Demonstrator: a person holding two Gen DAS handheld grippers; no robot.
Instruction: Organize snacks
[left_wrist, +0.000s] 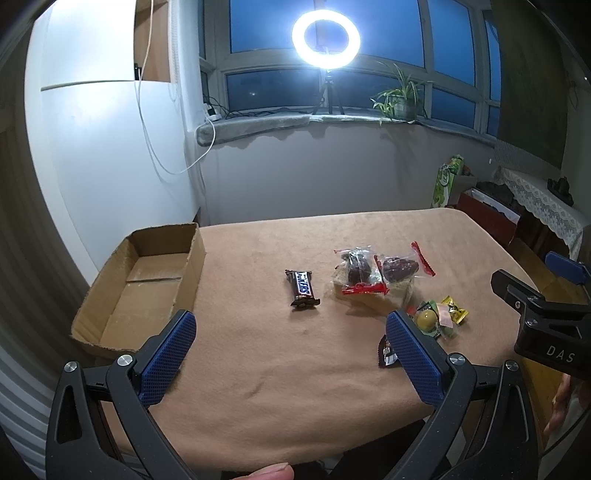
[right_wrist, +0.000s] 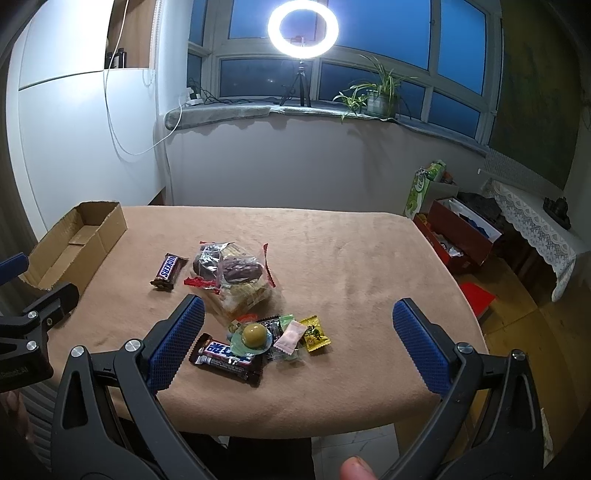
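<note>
**Two open grippers, no snack yet boxed**

Two grippers hang above the near edge of the cloth-covered table (right_wrist: 369, 258), and neither has hold of anything. The left gripper (left_wrist: 291, 332) has its jaws spread wide, with bare cloth between them. The right gripper (right_wrist: 299, 317) is spread about as wide.

The cardboard box (left_wrist: 147, 280) sits at the table's far left corner, open-topped, with nothing visible inside, so by my reading the sorting has not started. The snacks lie in three groups. A Snickers bar (left_wrist: 302, 288) lies alone near the middle of the table. Just to its right is a pile of clear bags with red seals (left_wrist: 373, 275) holding dark pieces. Nearer the front edge is a cluster of small wrapped candies (right_wrist: 295, 336) resting against a second Snickers bar (right_wrist: 229, 356).

The relation that matters: the lone bar lies almost straight ahead of the left gripper, between it and nothing else, with the box off to that gripper's left. Its long axis runs roughly away from the left gripper, slightly tilted, so jaws closing sideways would meet its narrow width. The left gripper looks the nearer one for it and for the box.

The second bar lies just ahead of the right gripper's left finger (right_wrist: 177, 343), its long axis crosswise to that gripper, with candies overlapping one end; a turn of the wrist would probably be needed there.
</note>
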